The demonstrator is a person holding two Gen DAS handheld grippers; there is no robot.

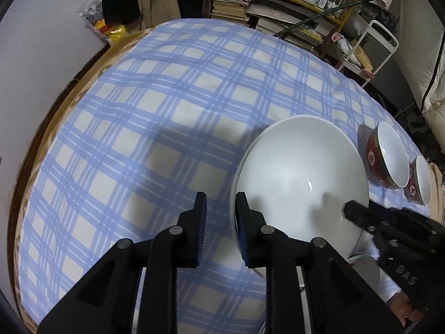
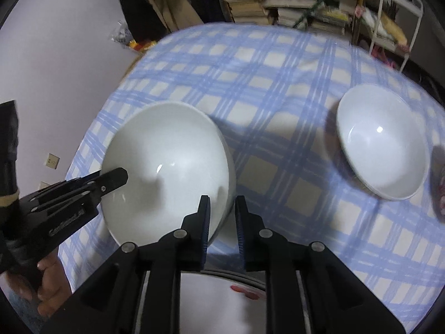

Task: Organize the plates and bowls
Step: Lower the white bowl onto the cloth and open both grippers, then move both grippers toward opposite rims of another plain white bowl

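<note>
A large white bowl [image 1: 300, 178] sits on the blue checked tablecloth [image 1: 155, 117]. My left gripper [image 1: 221, 217] straddles its left rim, jaws slightly apart, one finger inside and one outside. My right gripper [image 2: 222, 220] straddles the same bowl [image 2: 167, 172] at its right rim, jaws also slightly apart. Each gripper shows in the other's view: the right one [image 1: 358, 214], the left one [image 2: 111, 179]. Two red patterned bowls [image 1: 385, 156] [image 1: 420, 183] stand to the right. A white-lined bowl [image 2: 381, 144] stands at the right in the right wrist view.
A plate with a red mark [image 2: 222, 300] lies under the right gripper near the table's front edge. Shelves of books [image 1: 267, 2] and a white cart [image 1: 372, 50] stand beyond the table. The table's wooden edge [image 1: 69, 89] runs along the left.
</note>
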